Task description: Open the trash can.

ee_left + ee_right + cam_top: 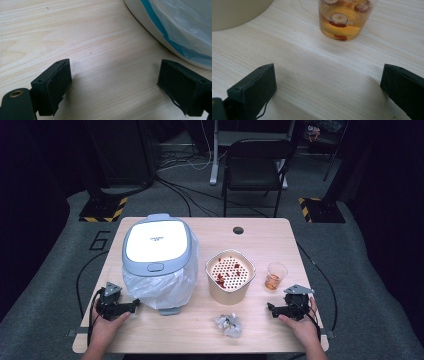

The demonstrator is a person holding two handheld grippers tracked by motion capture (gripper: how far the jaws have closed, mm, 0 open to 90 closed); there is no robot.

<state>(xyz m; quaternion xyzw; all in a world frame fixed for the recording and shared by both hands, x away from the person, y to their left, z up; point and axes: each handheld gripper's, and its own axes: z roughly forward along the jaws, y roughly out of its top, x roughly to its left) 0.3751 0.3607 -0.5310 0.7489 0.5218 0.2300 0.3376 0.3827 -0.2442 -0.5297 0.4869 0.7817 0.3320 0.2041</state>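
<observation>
Nothing looks started: both the left gripper (134, 305) and the right gripper (270, 309) rest wide open and empty on the pale wooden table (260, 242), with the clear plastic cup of amber drink (275, 276) untouched at the right gripper's twelve o'clock and the crumpled foil wad (228, 324) lying at six o'clock of the beige strainer tub (230, 276).

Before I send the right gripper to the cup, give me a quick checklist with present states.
1. Right gripper open, holding nothing: ok.
2. Left gripper open, beside the bagged grey-lidded bin: ok.
3. Clear plastic cup of amber liquid with fruit slices upright: ok.
4. Bare table between right gripper and cup: ok.
5. Beige strainer-topped container apart from the cup: ok.
6. Cup fill level: cannot tell.
</observation>
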